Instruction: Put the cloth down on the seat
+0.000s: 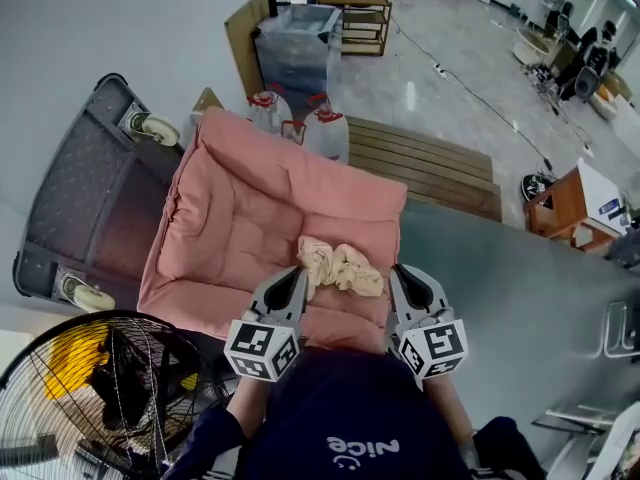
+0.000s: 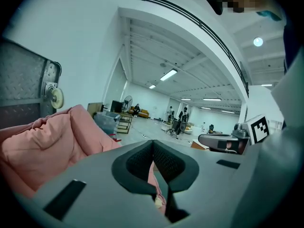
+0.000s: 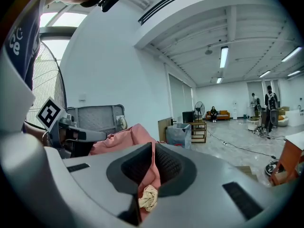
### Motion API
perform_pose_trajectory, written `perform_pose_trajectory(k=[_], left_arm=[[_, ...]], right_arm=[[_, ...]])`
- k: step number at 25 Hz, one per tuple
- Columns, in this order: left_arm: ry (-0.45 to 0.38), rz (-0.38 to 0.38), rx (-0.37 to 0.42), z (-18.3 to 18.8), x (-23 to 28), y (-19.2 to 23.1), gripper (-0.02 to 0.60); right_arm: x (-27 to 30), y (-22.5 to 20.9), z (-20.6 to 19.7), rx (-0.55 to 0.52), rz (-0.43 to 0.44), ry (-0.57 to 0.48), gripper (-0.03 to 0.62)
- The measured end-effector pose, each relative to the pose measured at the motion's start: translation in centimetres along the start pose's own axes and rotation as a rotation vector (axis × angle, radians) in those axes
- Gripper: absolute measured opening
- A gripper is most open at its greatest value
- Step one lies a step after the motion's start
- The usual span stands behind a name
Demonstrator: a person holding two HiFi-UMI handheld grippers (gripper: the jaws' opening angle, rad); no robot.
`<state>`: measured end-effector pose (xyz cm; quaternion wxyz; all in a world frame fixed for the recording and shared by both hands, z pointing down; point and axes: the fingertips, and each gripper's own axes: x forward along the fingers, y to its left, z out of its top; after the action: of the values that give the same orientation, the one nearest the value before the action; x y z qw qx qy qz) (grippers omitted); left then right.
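The person wears a dark navy top (image 1: 345, 418) with white lettering at six o'clock. The left gripper (image 1: 297, 276) and right gripper (image 1: 399, 276) have pale grey shells, black ribbed pads (image 3: 167, 165) and a white cube (image 1: 262, 348) of black square markers.

left gripper (image 1: 298, 276) and right gripper (image 1: 398, 276) are held level, side by side, tips pointing far. jaws of each are closed together.
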<state>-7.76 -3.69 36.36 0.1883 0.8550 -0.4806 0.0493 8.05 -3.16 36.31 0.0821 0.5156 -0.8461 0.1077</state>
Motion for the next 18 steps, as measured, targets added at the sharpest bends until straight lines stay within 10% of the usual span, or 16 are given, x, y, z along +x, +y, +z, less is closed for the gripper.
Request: perform_pose_trajectory(k=[18], left_arm=[[0.004,-0.082,0.042,-1.0,-0.9,-1.4,0.020]], right_arm=[[0.7,2.2,-3.0,-0.062,0.052,0.101,0.055]])
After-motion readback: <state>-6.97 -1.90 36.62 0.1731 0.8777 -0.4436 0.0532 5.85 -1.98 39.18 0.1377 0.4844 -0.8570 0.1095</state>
